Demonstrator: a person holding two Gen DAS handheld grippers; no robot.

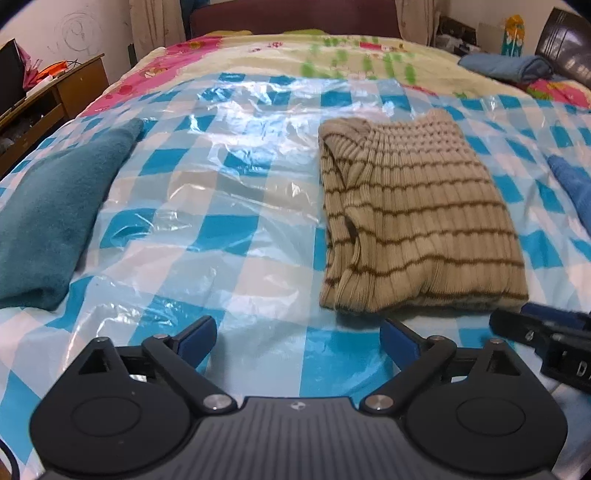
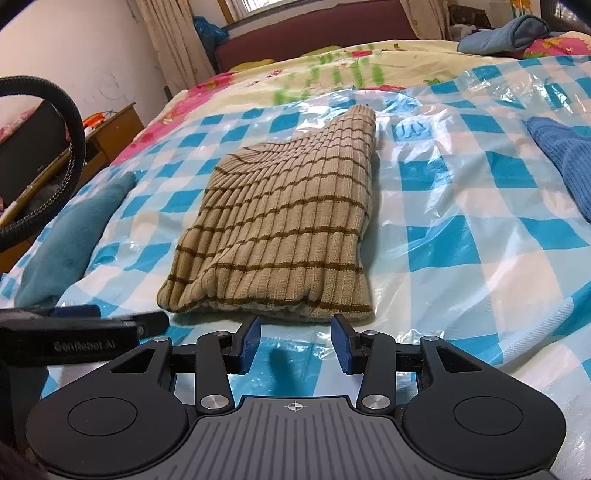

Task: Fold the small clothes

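Observation:
A folded beige knit garment with thin brown stripes (image 1: 410, 221) (image 2: 280, 229) lies flat on the blue-and-white checked plastic sheet (image 1: 229, 229) (image 2: 461, 240) spread over the bed. My left gripper (image 1: 299, 339) hovers just short of the garment's near left corner, its blue pads spread wide with only the sheet between them. My right gripper (image 2: 295, 343) is at the garment's near edge, open, its pads apart and nothing pinched. The right gripper's tip (image 1: 532, 332) shows at the right of the left wrist view, and the left gripper's finger (image 2: 85, 325) at the left of the right wrist view.
A folded teal cloth (image 1: 55, 214) (image 2: 70, 236) lies left of the garment and a blue knit piece (image 1: 576, 184) (image 2: 565, 155) to its right. A rolled blue item (image 1: 509, 66) (image 2: 506, 33) lies far back right. A wooden desk (image 1: 48, 99) stands beside the bed at left.

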